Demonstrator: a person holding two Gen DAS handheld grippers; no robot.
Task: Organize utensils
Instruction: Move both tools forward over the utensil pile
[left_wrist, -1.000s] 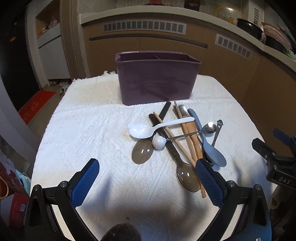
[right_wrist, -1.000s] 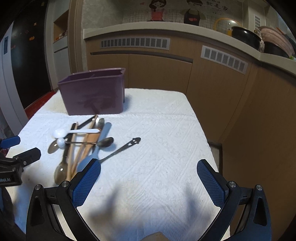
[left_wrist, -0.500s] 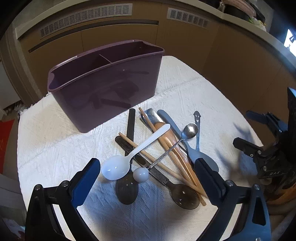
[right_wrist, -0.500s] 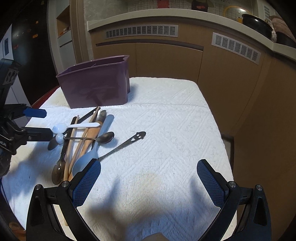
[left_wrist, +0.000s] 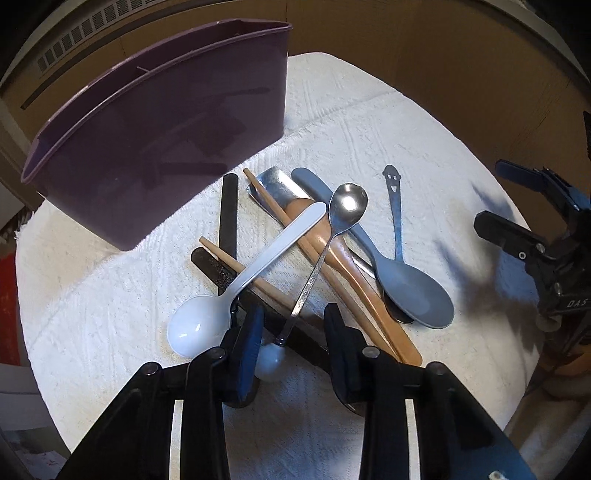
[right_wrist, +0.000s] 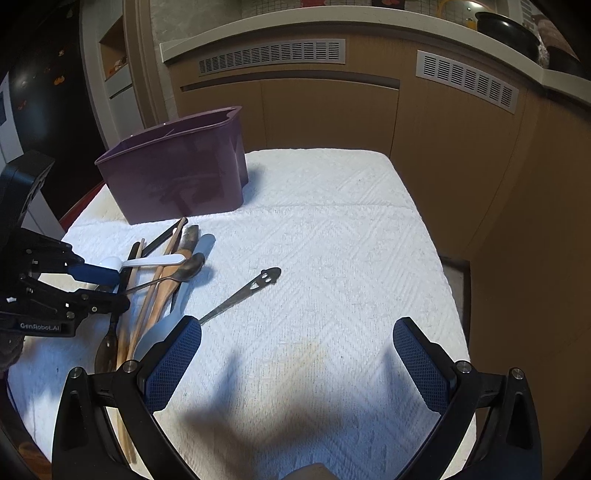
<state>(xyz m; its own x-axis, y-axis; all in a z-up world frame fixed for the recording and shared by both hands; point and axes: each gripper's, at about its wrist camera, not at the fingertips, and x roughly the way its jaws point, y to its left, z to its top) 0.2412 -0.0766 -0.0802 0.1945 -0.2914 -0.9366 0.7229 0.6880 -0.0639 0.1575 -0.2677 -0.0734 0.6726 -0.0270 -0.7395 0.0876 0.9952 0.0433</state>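
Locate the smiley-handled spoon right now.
The smiley-handled spoon lies at the pile's right edge on the white towel, its bowl under the grey spoon.

Utensil pile (left_wrist: 314, 254) before bin (left_wrist: 155, 122).

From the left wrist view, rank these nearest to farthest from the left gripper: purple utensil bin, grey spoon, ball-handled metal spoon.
1. Ball-handled metal spoon, between the left gripper fingers.
2. Grey spoon, to the right.
3. Purple utensil bin, far left, behind the pile.

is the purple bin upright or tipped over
Upright: the purple bin stands on its base on the white cloth, open top facing up.
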